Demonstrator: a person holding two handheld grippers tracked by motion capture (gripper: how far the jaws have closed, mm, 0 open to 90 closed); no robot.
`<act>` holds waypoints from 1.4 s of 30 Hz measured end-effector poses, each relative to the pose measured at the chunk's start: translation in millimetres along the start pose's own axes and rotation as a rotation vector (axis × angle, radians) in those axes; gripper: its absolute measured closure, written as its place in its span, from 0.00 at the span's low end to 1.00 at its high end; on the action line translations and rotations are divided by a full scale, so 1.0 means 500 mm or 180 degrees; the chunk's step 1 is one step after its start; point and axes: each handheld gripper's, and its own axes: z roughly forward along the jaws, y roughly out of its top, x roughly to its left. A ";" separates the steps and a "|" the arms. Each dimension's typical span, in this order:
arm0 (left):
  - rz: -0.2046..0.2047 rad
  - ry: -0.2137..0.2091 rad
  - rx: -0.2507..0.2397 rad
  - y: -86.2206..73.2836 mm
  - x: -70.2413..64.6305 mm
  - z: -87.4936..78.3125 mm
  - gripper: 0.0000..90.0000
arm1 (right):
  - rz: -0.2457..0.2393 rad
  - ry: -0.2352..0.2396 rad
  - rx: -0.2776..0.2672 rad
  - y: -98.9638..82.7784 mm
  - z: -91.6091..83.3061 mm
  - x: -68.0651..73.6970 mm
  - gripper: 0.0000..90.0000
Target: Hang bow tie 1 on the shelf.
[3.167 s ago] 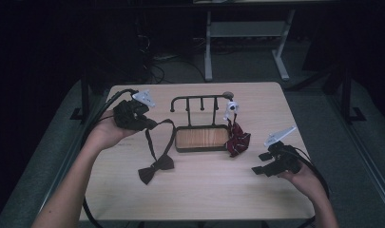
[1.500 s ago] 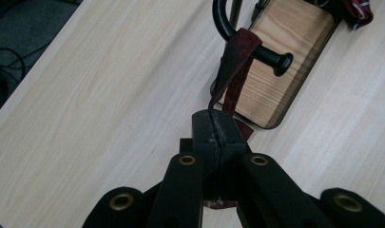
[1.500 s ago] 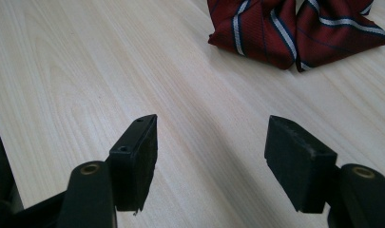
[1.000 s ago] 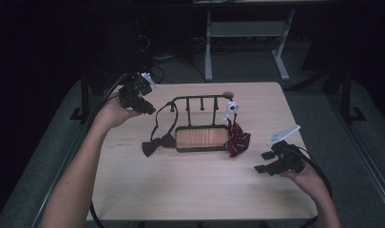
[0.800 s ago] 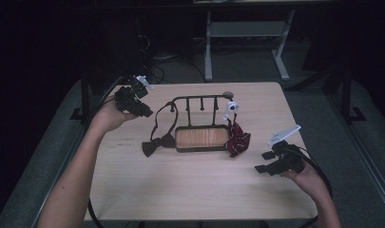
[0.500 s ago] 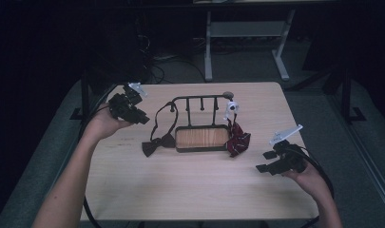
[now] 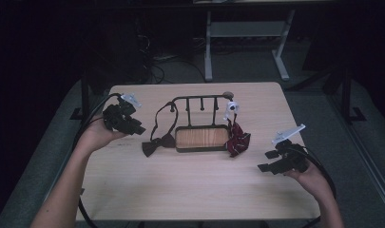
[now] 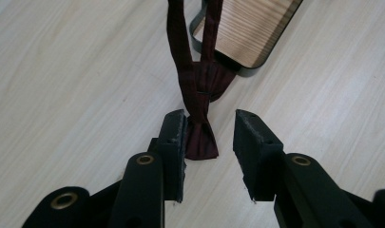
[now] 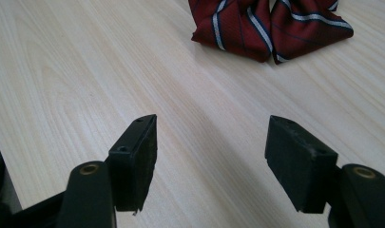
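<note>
On the pale wooden table (image 7: 190, 185), our left gripper (image 8: 209, 142) had just opened its jaws, the dark maroon bow tie (image 8: 199, 137) lying freed ahead, strap hung on the black wire rack (image 7: 199, 102); our right gripper (image 9: 211, 156) waited open, empty.

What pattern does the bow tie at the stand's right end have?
Dark red with white and navy stripes on the bow tie, clearest in the right gripper view.

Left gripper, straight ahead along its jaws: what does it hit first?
Likely the dark bow tie lying on the table, just beyond the open left gripper. Behind it stands the rack's wooden base. Depth is uncertain.
</note>
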 end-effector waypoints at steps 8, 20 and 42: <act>-0.0003 -0.0058 -0.0060 -0.023 -0.012 0.006 0.67 | 0.0025 0.0008 0.0015 -0.002 -0.001 -0.001 0.38; -0.0024 -0.0090 -0.0096 -0.069 -0.026 0.022 0.63 | 0.0032 0.0018 0.0028 -0.002 0.005 -0.001 0.38; -0.0073 -0.0122 -0.0198 -0.126 -0.056 0.057 0.54 | 0.0015 0.0032 0.0060 -0.003 0.015 0.001 0.38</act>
